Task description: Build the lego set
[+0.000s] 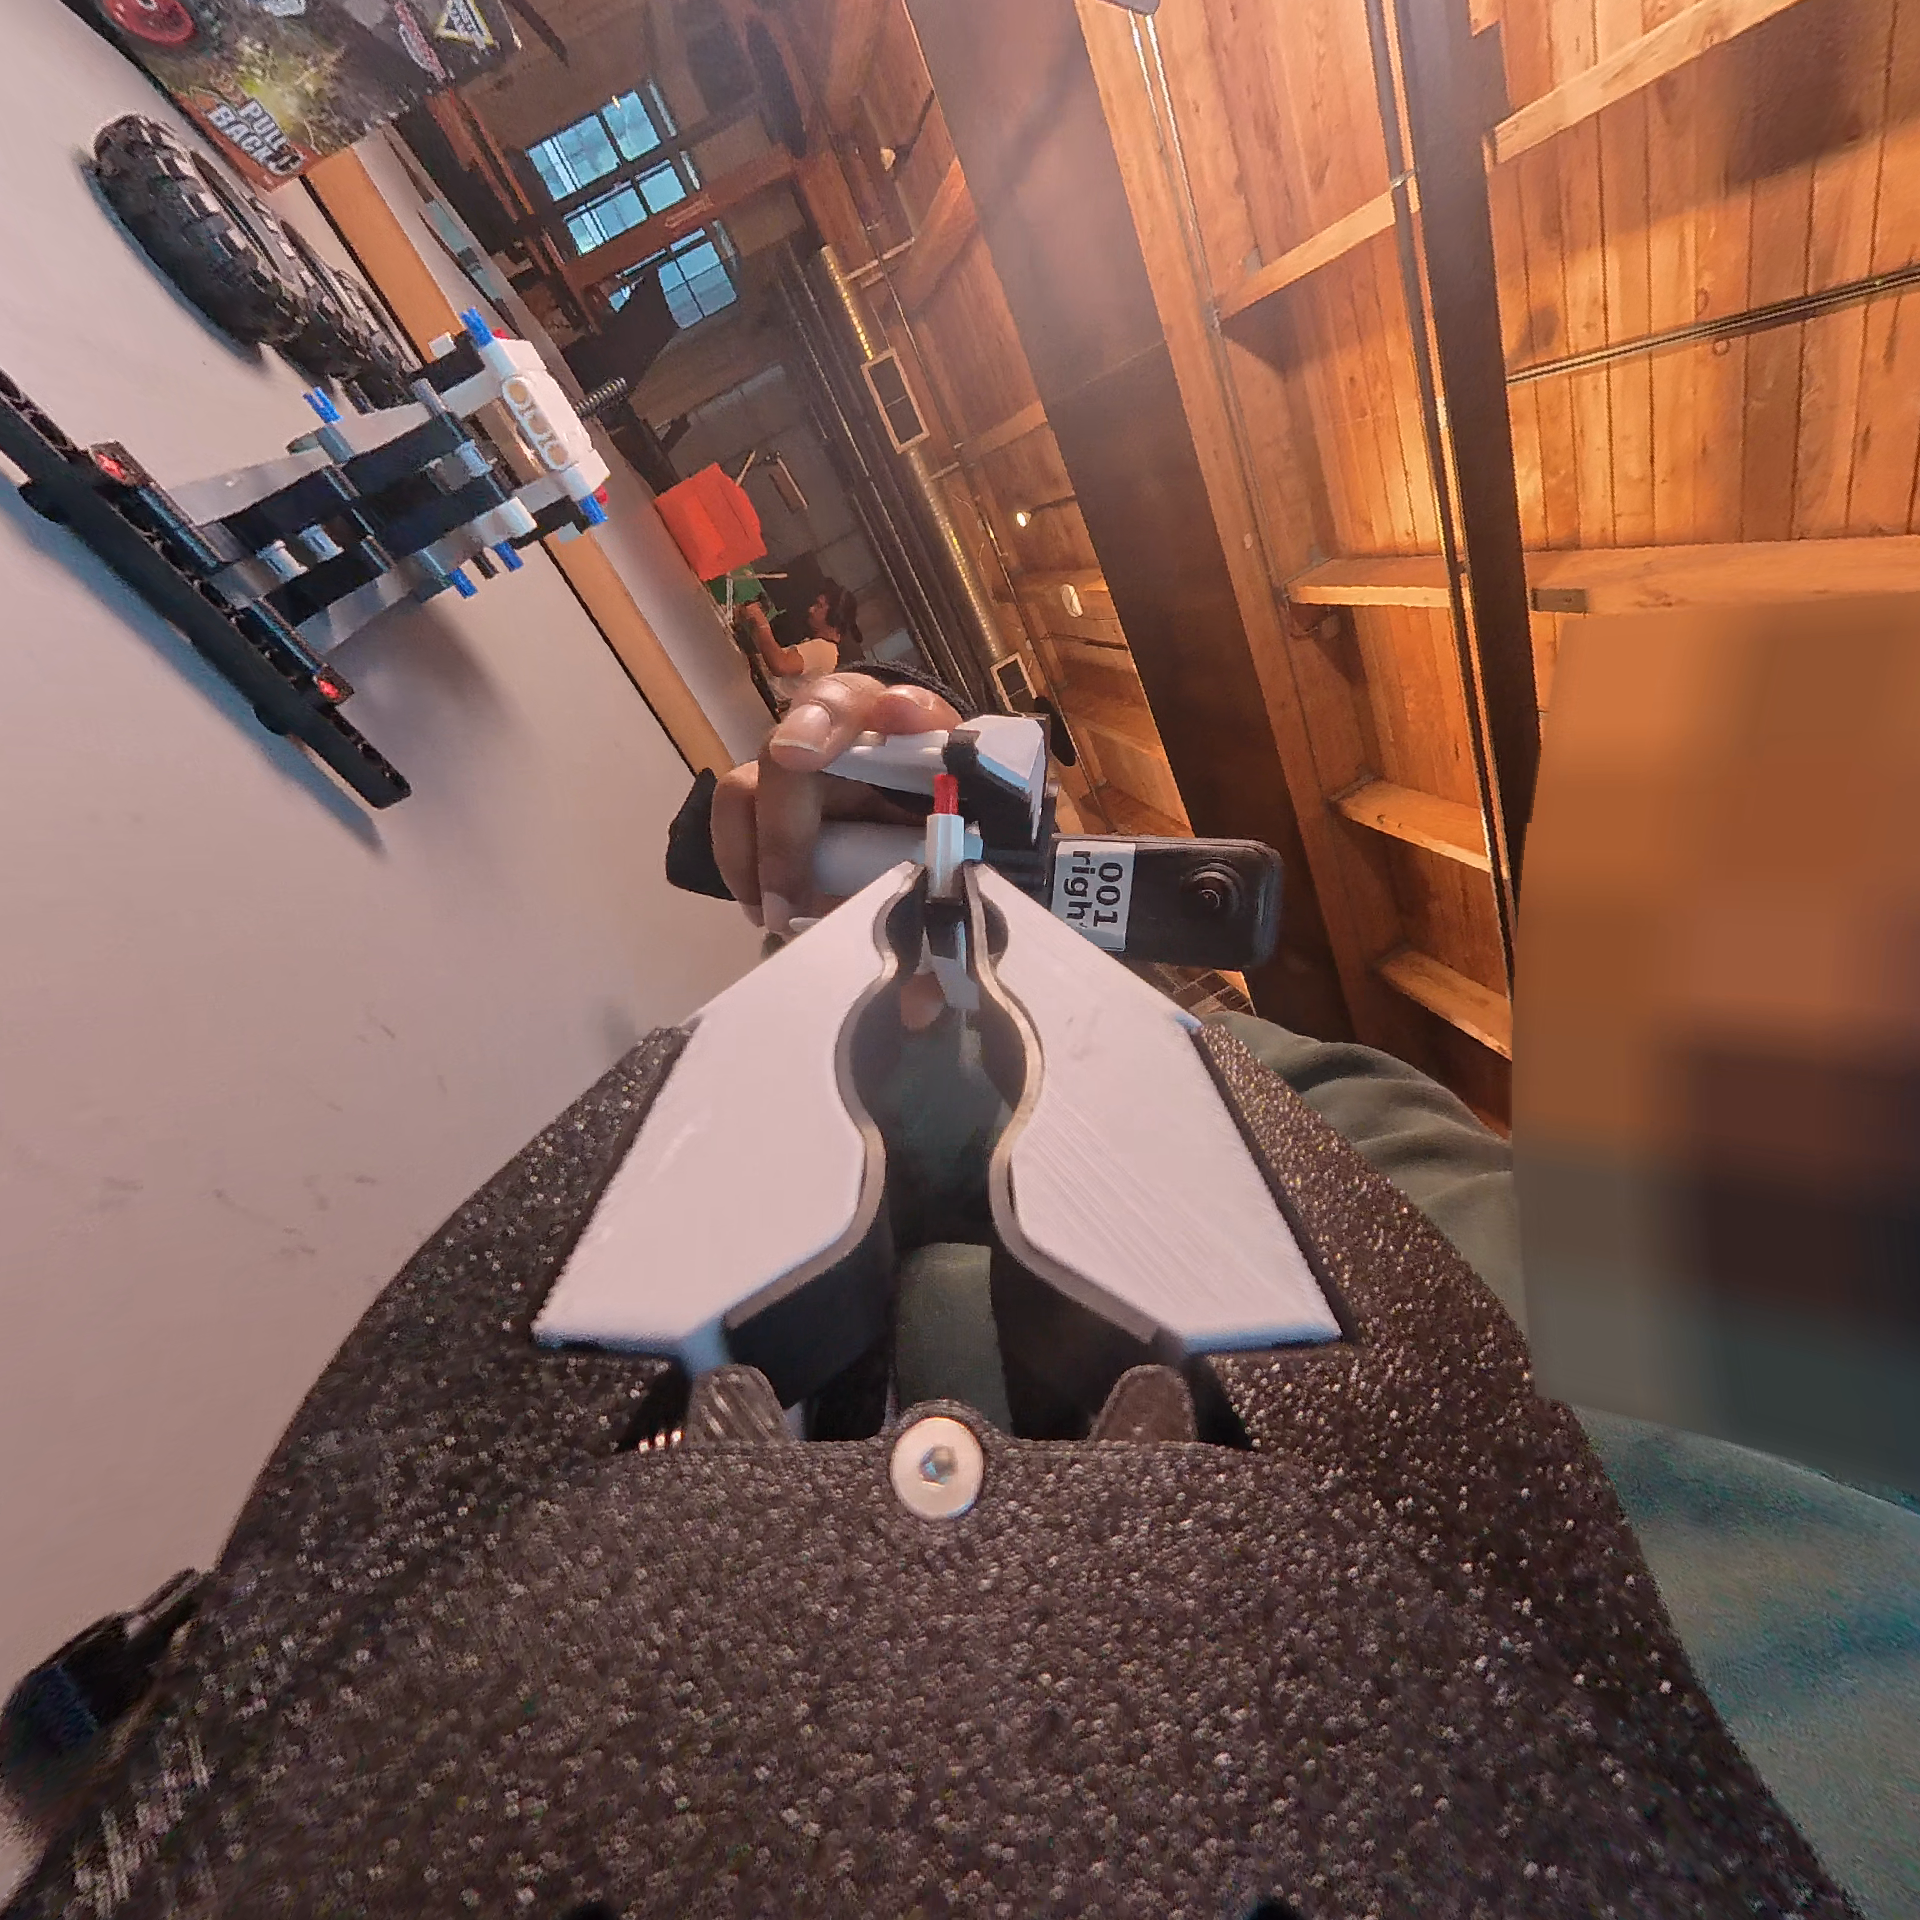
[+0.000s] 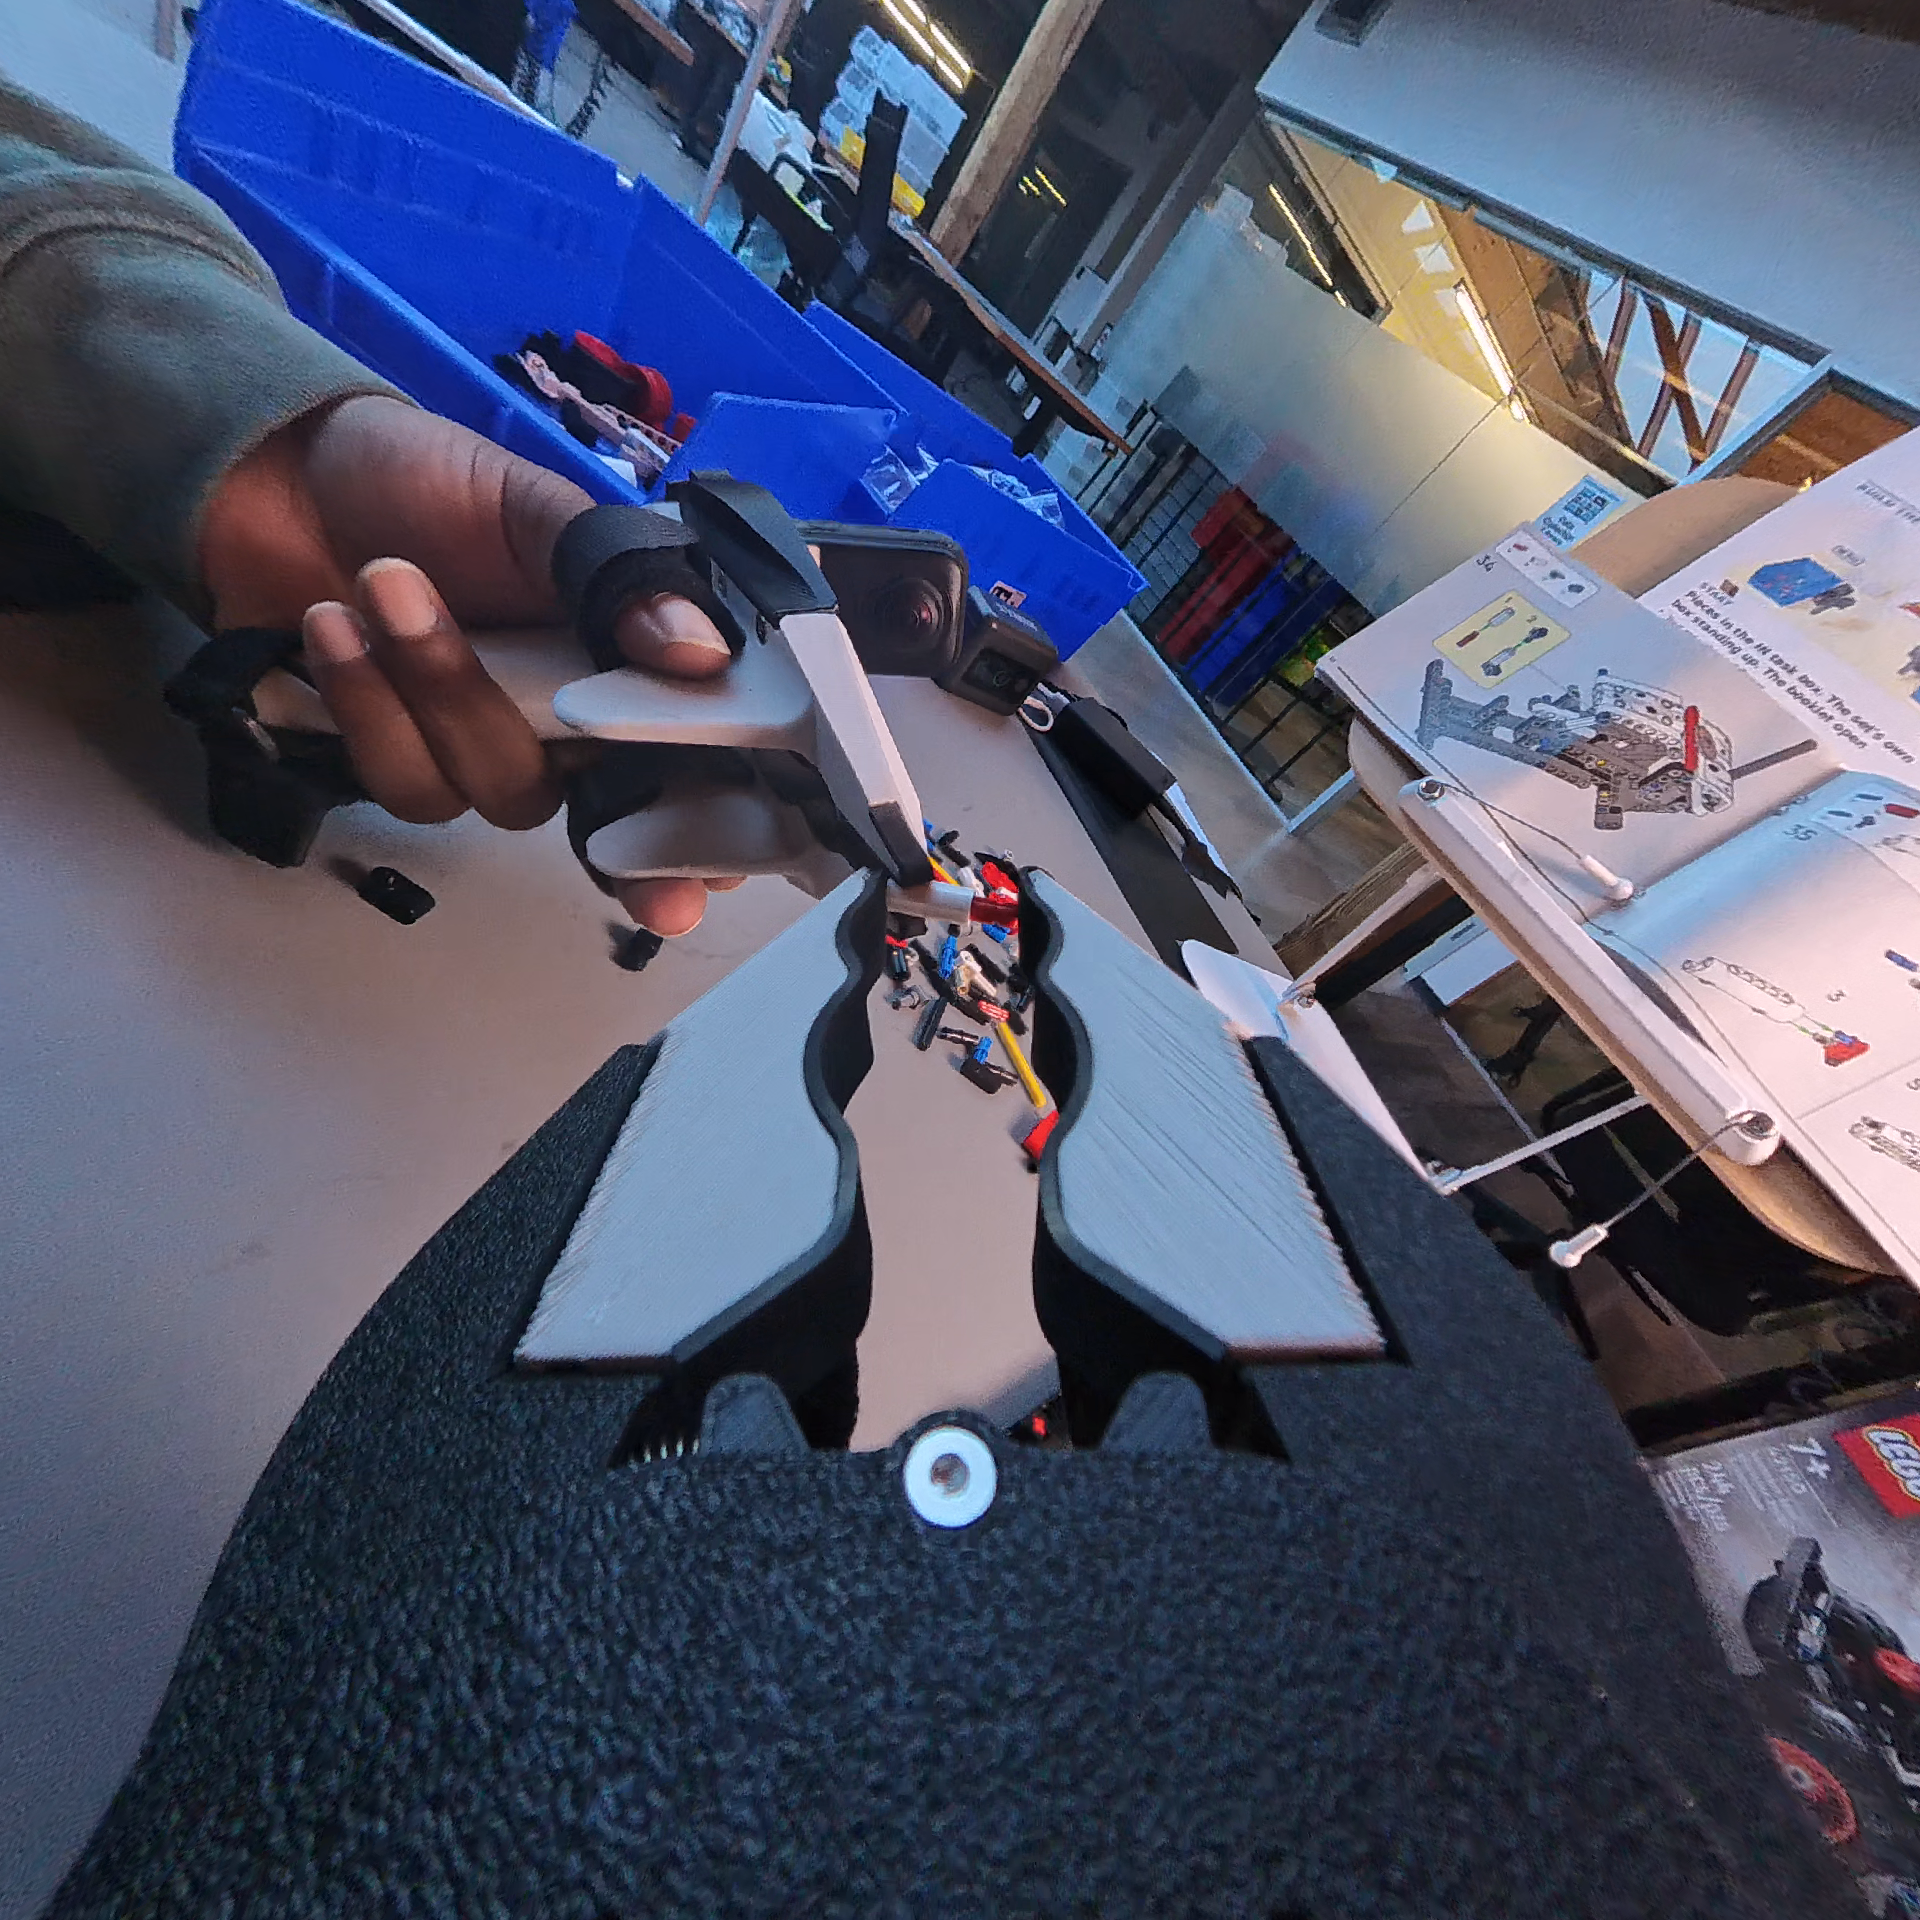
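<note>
My left gripper (image 1: 940,888) is shut on a small white connector with a red pin (image 1: 943,836) sticking out of its far end. A black part hangs under it between the fingers. In the right wrist view the left gripper (image 2: 906,868) reaches in from the left with the same white and red piece (image 2: 935,902). My right gripper (image 2: 951,894) has its jaws apart, and the piece lies across the gap between its fingertips. I cannot tell whether they touch it. The right gripper (image 1: 971,790) faces me in the left wrist view.
A partly built black and white chassis (image 1: 416,488), a black beam (image 1: 197,582) and tyres (image 1: 208,239) lie on the white table. A pile of loose pieces (image 2: 966,1008), blue bins (image 2: 499,260), an instruction booklet on a stand (image 2: 1621,727) and the set's box (image 2: 1808,1621) surround the grippers. My left and right fingertips are right by each other.
</note>
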The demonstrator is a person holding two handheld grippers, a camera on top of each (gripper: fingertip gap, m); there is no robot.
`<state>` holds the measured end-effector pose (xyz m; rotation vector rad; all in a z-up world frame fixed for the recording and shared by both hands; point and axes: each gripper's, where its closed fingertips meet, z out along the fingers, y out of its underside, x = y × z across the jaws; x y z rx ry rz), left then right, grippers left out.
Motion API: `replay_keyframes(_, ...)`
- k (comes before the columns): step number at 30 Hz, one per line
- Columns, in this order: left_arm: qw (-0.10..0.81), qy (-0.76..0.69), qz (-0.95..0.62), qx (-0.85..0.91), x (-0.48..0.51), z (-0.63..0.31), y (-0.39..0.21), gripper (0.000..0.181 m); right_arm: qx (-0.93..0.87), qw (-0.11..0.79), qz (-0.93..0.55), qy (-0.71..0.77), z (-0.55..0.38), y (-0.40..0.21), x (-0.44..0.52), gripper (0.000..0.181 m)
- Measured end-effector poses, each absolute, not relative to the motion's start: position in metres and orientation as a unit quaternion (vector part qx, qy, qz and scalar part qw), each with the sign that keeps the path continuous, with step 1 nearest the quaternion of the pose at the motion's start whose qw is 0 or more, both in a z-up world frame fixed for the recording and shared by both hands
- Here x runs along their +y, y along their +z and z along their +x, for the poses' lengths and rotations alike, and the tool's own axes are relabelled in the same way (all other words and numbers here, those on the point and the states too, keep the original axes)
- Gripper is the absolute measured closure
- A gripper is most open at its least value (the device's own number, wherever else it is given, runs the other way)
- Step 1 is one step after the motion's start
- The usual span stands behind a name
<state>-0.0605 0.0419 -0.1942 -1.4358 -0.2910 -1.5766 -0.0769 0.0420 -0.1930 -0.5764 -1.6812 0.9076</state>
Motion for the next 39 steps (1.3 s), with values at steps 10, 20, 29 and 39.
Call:
replay_keyframes(10,0.473,-0.625,-0.616,-0.083,0.041,-0.049,-0.198,0.173,-0.690,0.532,-0.258,0.419,-0.065,-0.198,0.038,0.157)
replay_keyframes(20,0.477,-0.631,-0.607,-0.070,0.037,-0.048,-0.191,0.173,-0.675,0.534,-0.261,0.437,-0.063,-0.191,0.035,0.157)
replay_keyframes(29,0.475,-0.638,-0.603,-0.061,0.034,-0.043,-0.188,0.173,-0.670,0.530,-0.262,0.448,-0.061,-0.188,0.032,0.157)
replay_keyframes(39,0.486,-0.638,-0.594,-0.061,0.032,-0.044,-0.182,0.175,-0.659,0.551,-0.255,0.444,-0.061,-0.182,0.029,0.159)
